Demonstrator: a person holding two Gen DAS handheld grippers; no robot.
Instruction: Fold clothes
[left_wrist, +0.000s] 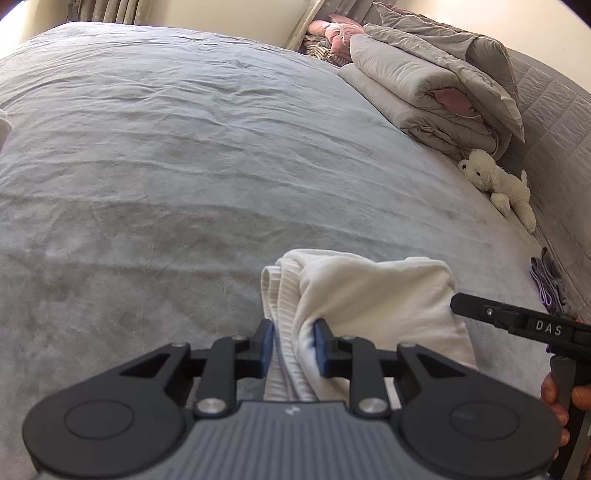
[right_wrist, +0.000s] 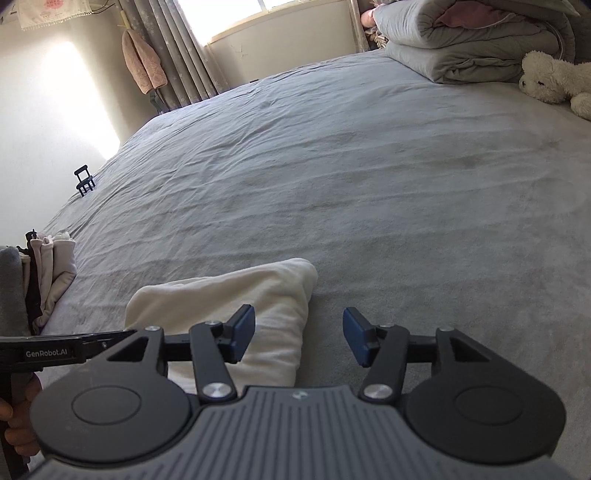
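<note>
White garment (left_wrist: 369, 295), bunched into a thick bundle, lies on the near edge of the grey bed (left_wrist: 184, 166), directly in front of both tools. The left gripper (left_wrist: 293, 345) has its blue pads pinched on a ribbed edge of the cloth, probably to anchor or lift that side. The right gripper (right_wrist: 299, 338) stands wide apart with nothing between its pads; one pad overlaps the bundle's right side, seemingly placed to take a second hold. To the left sits a pile of clothes (right_wrist: 51, 273). Farther off lie a white plush dog (left_wrist: 498, 184) and folded quilts (left_wrist: 424, 96) by the headboard.
</note>
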